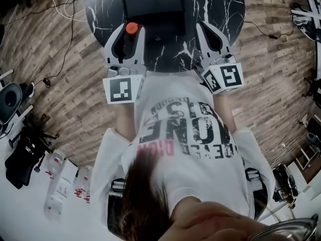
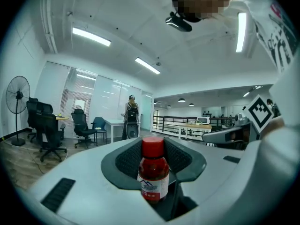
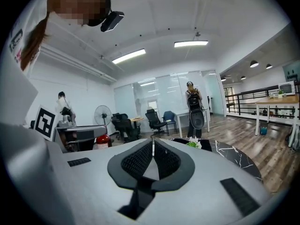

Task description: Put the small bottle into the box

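Red-capped small bottle (image 2: pixel 153 170) gripped in left tongs (image 1: pixel 129 34), above marble table (image 1: pixel 225 4) edge

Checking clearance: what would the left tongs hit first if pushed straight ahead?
Probably the box, just ahead of the left tongs and their bottle; whether they'd clear its rim is unclear.

A round black marble-look worktop (image 1: pixel 225 9) with white veins stands on a wood-plank floor (image 1: pixel 271 94). On it lies a black rectangular box (image 1: pixel 153 9), ahead of and between the left tongs (image 1: pixel 126 36) and the right tongs (image 1: pixel 206 28).
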`<state>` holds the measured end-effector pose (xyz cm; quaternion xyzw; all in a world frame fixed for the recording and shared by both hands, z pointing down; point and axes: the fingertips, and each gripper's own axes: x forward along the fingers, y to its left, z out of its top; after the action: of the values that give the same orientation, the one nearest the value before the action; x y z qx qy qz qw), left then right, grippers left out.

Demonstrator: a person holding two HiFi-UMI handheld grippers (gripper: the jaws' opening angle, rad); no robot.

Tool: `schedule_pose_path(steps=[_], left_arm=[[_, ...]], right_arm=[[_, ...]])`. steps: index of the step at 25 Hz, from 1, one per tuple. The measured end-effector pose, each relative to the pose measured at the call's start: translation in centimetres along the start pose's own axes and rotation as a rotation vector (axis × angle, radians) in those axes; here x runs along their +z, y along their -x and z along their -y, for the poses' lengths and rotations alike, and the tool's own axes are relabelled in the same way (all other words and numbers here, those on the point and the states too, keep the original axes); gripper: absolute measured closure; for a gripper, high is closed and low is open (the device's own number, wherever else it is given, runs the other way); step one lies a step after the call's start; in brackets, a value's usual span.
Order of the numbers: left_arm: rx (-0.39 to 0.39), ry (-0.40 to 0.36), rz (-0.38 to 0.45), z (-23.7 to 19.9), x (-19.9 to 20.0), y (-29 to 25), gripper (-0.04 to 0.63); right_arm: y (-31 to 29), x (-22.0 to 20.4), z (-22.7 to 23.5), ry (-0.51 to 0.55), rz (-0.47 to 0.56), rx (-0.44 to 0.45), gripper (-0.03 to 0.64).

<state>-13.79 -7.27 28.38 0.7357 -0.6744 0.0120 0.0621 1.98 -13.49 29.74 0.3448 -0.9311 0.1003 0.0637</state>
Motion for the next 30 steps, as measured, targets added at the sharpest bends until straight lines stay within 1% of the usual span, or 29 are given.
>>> schedule_pose_path(steps=[5,10,14,24,30], left_arm=[[-0.052,-0.001,0.003,-0.5,-0.2,0.1,0.453],[-0.107,-0.002,-0.007,-0.6,-0.9,0.1,0.453],[-0.134,-0.004,-0.008,-1.0,-1.1,0.0,0.453],[-0.145,-0.005,-0.021,-2.0,-1.6,-0.3,0.453],[-0.143,-0.01,-0.003,-2.7,-0.8,-0.3,0.453]], right_arm=[[0.6,-0.1,-0.5,-0.013,0.014,-0.059,0.607],[1.4,-0.1,-1.4,-0.033,0.03,-0.101,0.607],[1.7,-0.5,-2.0,-0.049,0.033,-0.121,0.607],[1.5,-0.4,-2.1,-0.035,0.027,-0.143,0.607],[1.3,-0.3,-2.1,-0.029,0.029,-0.155,0.607]])
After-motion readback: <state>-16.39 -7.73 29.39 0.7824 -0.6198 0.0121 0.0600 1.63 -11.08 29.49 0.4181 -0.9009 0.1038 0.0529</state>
